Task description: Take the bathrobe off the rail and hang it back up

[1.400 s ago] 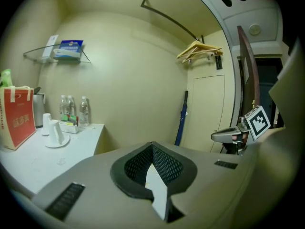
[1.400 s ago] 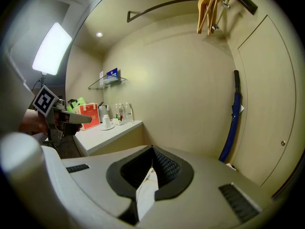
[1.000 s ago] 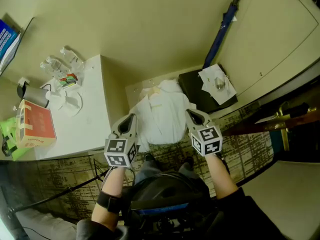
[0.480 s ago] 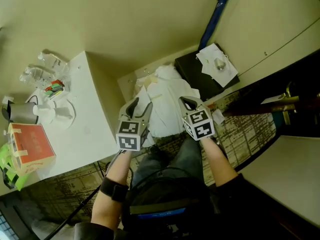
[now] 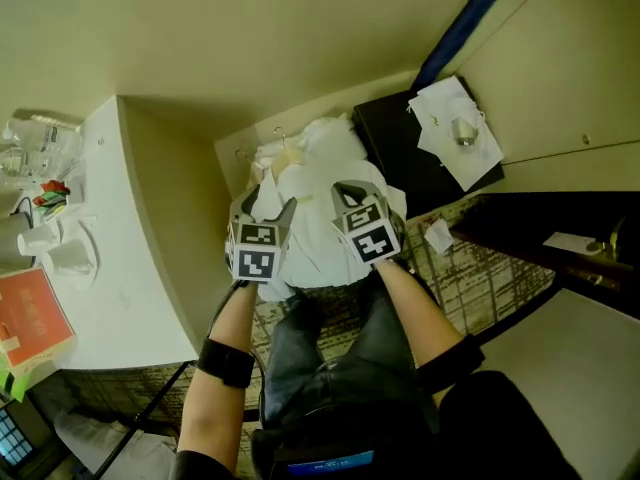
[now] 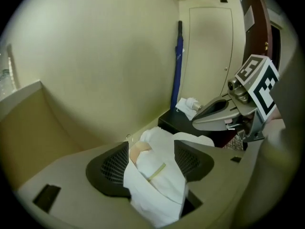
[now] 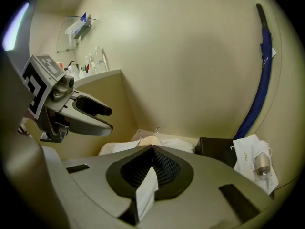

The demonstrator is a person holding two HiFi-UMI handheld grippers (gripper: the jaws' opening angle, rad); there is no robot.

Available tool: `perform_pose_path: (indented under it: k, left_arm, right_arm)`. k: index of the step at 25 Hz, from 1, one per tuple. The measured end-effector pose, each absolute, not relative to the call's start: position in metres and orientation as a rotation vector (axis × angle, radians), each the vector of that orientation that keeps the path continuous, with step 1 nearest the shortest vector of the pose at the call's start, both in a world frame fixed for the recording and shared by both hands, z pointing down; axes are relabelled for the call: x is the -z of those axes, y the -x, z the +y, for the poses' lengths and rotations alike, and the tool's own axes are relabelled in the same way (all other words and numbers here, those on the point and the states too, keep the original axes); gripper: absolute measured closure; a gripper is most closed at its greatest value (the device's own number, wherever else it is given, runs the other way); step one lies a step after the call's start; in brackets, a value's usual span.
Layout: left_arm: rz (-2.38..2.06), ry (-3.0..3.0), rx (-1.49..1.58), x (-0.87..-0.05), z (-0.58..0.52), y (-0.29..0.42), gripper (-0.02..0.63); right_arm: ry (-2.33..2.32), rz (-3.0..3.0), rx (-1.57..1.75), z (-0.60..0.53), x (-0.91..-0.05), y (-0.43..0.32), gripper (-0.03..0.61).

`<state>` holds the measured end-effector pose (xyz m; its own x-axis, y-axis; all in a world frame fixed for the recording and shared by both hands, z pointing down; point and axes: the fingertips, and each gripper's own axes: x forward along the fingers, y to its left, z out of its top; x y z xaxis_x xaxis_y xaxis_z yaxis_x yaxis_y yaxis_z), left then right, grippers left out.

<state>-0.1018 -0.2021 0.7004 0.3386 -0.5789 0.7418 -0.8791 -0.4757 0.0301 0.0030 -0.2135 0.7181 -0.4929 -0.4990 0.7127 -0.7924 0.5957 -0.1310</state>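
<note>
Right gripper (image 7: 152,150) pinches bathrobe (image 7: 145,193) (grip unseen from head view).

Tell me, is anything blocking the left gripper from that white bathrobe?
Nothing visible. The white cloth bathrobe already lies between the jaws of the left gripper, which have just been opening; the right gripper is shut on its fabric.
</note>
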Motion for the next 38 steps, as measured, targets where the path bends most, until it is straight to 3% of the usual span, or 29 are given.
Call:
perform_pose_path:
  k: [12, 26, 38]
  left_arm:
    - [-1.215, -2.092, -1.26, -0.872, -0.272, 0.113, 0.304]
    - [-1.009, -2.047, -1.311, -0.952, -0.304, 0.123, 0.299]
    - [-0.946, -2.001, -1.252, -0.965, -0.302, 0.133, 0.417]
  right_arm:
    - [-0.927, -2.181, -0.624, -0.276, -0.846, 0.018, 0.557]
    - [-0.948, -2.224, -0.65, -0.292, -0.892, 0.03, 0.557]
    - [-0.952, -2.227, -0.644, -0.281, -0.902, 0.031, 0.557]
